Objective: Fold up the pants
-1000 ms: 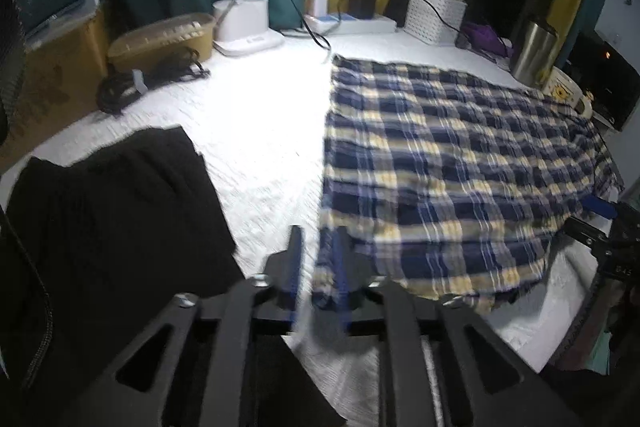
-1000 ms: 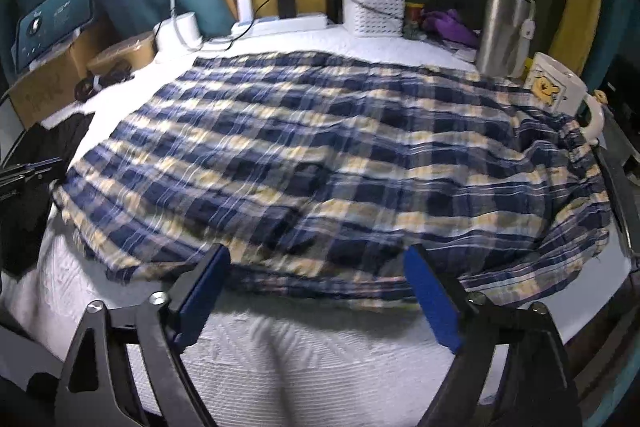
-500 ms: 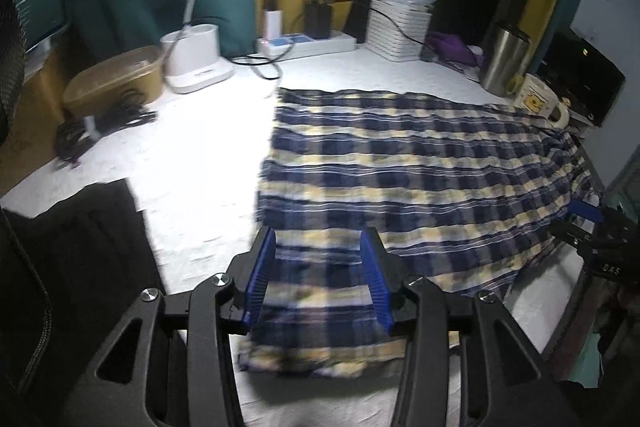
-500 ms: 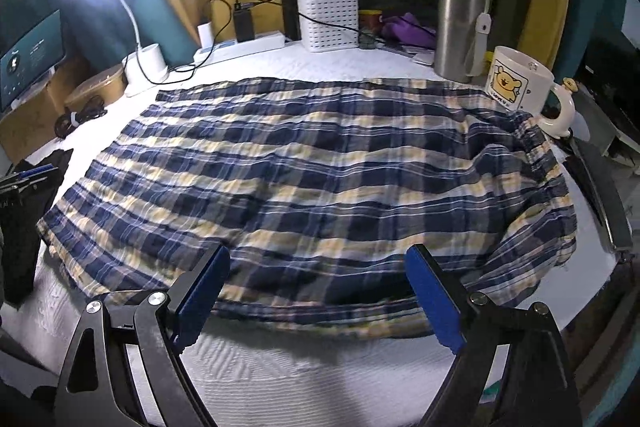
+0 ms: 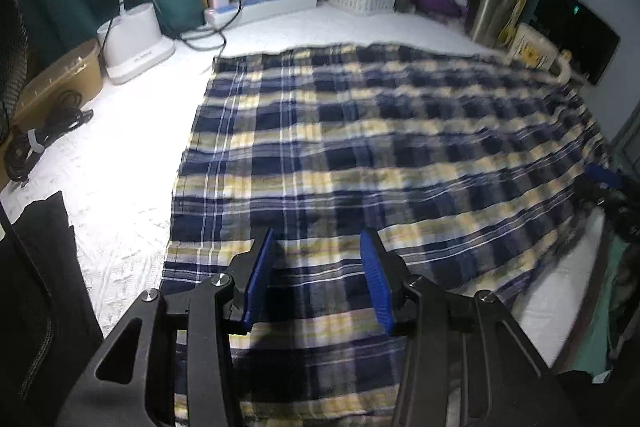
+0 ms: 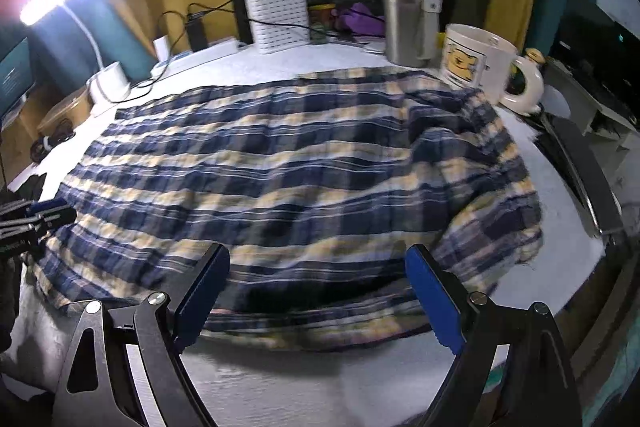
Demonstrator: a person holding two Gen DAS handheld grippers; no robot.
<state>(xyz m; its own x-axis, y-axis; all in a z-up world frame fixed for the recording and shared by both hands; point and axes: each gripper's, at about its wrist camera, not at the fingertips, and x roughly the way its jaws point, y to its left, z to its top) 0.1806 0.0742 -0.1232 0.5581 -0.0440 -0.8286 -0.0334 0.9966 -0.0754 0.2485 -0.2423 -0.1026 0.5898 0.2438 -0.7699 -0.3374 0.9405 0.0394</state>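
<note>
The plaid pants [image 5: 360,163] lie spread flat across the middle of the white worktop [image 5: 120,147], one end reaching its right edge, where the cloth bunches against a white mug [image 6: 476,67] standing beside a steel flask [image 6: 408,19]. The left gripper [image 5: 318,277] hangs over the near left part of the pants with its jaws apart and nothing pinched between them. The right gripper [image 6: 316,301] hangs over the near edge of the pants with its jaws spread wide and empty, while a white basket [image 6: 278,19] and a lamp base [image 5: 134,43] stand along the far edge.
</note>
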